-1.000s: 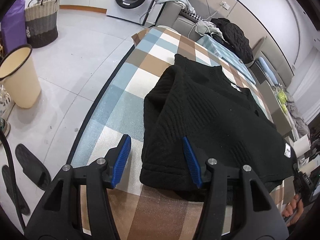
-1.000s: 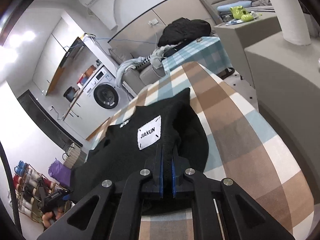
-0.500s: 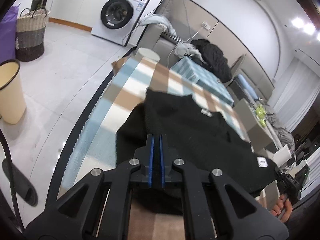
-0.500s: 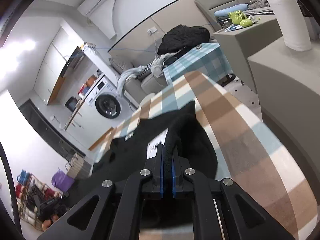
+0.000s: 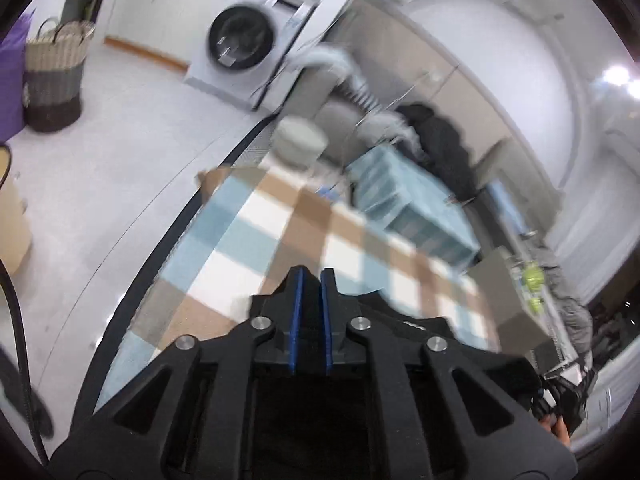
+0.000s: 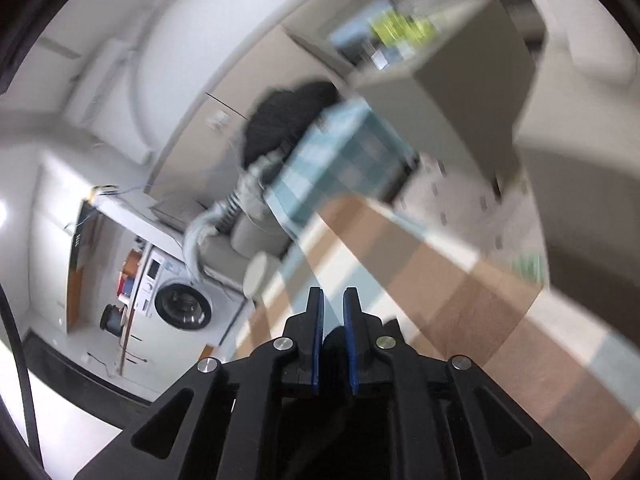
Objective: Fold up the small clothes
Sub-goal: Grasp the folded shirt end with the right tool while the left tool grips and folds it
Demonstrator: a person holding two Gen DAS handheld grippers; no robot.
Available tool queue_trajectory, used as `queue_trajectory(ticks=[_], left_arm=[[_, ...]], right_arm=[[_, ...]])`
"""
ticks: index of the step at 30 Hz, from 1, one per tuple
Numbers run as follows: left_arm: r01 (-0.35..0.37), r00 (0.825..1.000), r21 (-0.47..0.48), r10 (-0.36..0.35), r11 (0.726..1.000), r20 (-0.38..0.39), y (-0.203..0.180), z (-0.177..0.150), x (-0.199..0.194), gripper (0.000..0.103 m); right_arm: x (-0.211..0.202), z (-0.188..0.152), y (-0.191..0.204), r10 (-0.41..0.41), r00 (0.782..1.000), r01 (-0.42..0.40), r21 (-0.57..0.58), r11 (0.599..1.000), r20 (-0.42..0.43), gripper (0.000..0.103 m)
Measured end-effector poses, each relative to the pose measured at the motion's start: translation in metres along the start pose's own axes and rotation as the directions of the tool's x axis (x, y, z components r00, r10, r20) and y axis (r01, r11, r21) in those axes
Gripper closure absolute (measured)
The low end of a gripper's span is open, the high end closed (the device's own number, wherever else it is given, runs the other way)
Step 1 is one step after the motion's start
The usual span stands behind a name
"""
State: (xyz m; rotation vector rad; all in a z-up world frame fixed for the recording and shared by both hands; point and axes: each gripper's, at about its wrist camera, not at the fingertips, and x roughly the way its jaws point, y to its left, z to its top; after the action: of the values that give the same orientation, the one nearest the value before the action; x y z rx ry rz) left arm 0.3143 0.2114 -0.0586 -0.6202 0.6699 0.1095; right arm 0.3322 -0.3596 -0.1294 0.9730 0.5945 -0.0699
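The black sweater (image 5: 416, 326) lies on the table with the checked brown, blue and white cloth (image 5: 280, 232); most of it is hidden under the grippers. My left gripper (image 5: 313, 280) has black fabric between its blue pads, and its jaws are opening slightly. A lump of the same black sweater (image 6: 334, 346) sits between the pads of my right gripper (image 6: 333, 294), whose jaws are also opening a little above the checked table (image 6: 460, 280). Both views are motion-blurred.
Past the table's far end stand a pale round stool (image 5: 300, 144), a smaller table with a blue checked cloth (image 5: 412, 208) and a dark clothes pile (image 5: 440, 140). A washing machine (image 5: 240, 40) and woven basket (image 5: 54, 76) stand on the floor at left. A grey cabinet (image 6: 460, 92) is at right.
The left gripper closed on the sweater's near hem. Both grippers then swept forward toward the table's far end, carrying the fabric. The right wrist rolled, and the sweater's label is out of sight.
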Motion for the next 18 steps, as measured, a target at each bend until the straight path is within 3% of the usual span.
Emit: queue_trajectory(ticks=[2, 5, 12, 18], left_arm=[[0.004, 0.999, -0.015, -0.005, 1.0, -0.041, 0.004, -0.001, 0.007, 0.069], [0.012, 0.999, -0.003, -0.012, 1.0, -0.033, 0.008, -0.011, 0.004, 0.056], [-0.005, 0.993, 0.081, 0.015, 0.997, -0.121, 0.0, -0.043, 0.023, 0.054], [0.016, 0.982, 0.089, 0.001, 0.996, -0.188, -0.012, -0.062, 0.045, 0.054]], right_arm=[[0.008, -0.003, -0.011, 0.006, 0.998, -0.003, 0.044, 0.999, -0.068, 0.085], [0.002, -0.011, -0.017, 0.018, 0.994, -0.017, 0.014, 1.0, -0.106, 0.073], [-0.004, -0.022, -0.02, 0.03, 0.984, -0.033, -0.018, 0.999, -0.174, 0.069], [-0.002, -0.037, -0.005, 0.03, 0.975, -0.043, -0.054, 0.998, -0.22, 0.063]])
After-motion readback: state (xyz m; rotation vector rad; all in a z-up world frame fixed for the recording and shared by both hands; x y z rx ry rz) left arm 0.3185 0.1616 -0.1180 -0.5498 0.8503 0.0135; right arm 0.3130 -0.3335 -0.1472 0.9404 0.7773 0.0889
